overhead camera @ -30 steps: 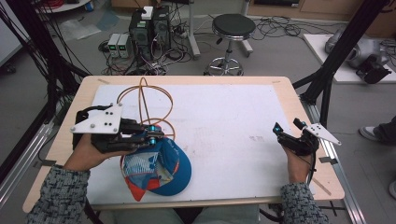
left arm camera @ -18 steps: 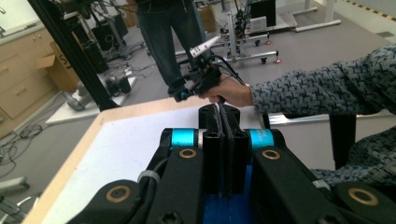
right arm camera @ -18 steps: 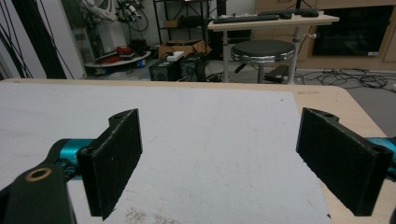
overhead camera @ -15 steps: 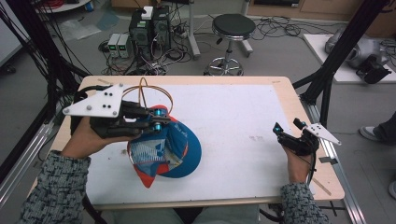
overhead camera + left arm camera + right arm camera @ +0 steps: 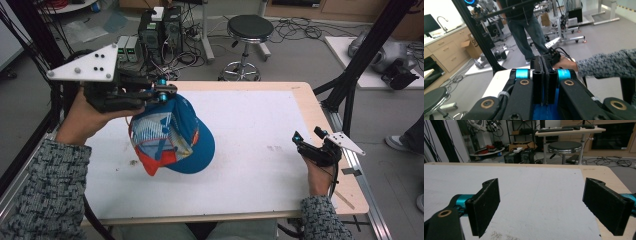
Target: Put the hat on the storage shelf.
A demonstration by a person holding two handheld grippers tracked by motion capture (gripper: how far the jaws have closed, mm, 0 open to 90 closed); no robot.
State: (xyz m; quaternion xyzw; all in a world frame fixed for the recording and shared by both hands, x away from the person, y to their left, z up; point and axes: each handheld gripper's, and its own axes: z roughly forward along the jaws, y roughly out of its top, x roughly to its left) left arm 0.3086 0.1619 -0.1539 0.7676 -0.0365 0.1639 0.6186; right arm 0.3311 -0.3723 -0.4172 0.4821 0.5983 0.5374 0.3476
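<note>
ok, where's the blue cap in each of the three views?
High view: blue cap hangs left of centre above the table, pinched by the left tongs.
Left gripper view: a blue strip of it sits at the bottom centre, clamped between the shut jaws.
Right gripper view: not in it; the right tongs stand open.
Shared landmark: the white table mat.

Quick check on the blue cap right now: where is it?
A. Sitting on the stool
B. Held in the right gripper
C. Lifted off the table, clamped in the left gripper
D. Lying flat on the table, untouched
C: the left gripper is shut on the blue cap, which hangs from it above the table, while the right gripper is open and holds nothing.
</note>
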